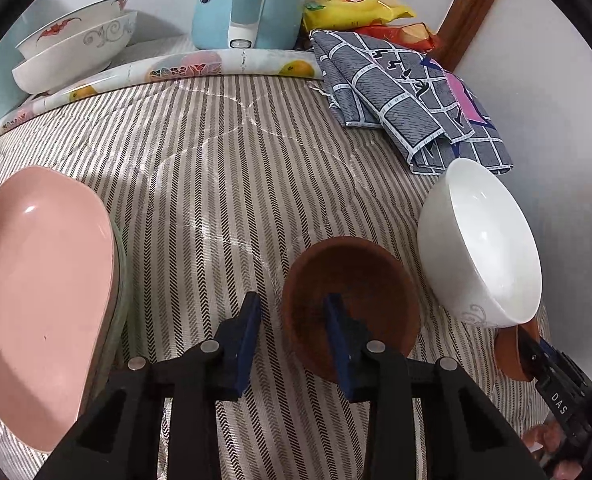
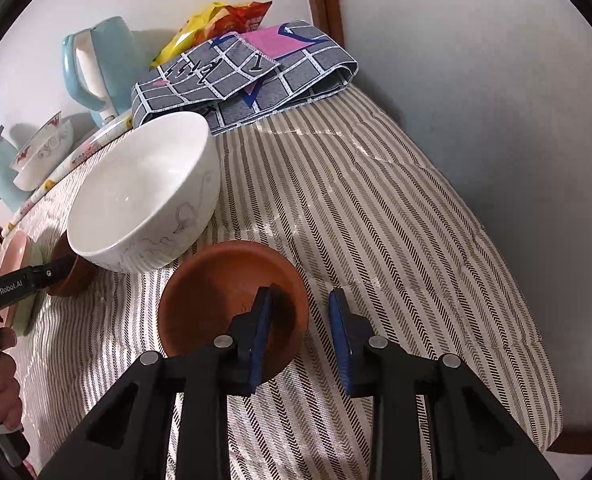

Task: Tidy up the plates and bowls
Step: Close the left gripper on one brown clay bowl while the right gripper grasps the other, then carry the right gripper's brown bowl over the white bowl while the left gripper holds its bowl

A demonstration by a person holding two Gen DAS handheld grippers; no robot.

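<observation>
1. While the dark bowl (image 1: 359, 280) sits upright on the striped counter (image 1: 216, 160), the left tool (image 1: 292, 298) straddles its near-left rim: one finger is down inside the bowl and the other is outside over the cloth.
2. Its jaws stand apart, and a strip of counter shows between the outer pad and the bowl's wall, so nothing is clamped.
3. A clay dish (image 2: 224, 276) lies under the right tool (image 2: 300, 292) in the same way: the left finger is inside the dish and the right finger is outside its right rim.
4. Those jaws are also apart, with cloth showing between the rim and the outer pad.
5. A white bowl (image 1: 475, 240) lies tilted between the two brown pieces, with its mouth facing the tools.
6. A pink plate (image 1: 44, 292) rests on another plate to the left of the left tool.
7. A folded checked cloth (image 1: 407, 96) lies at the back by the wall, with snack bags (image 1: 355, 8) behind it.
8. A blue kettle (image 1: 252, 0) and two stacked patterned bowls (image 1: 72, 44) stand along the far edge.
</observation>
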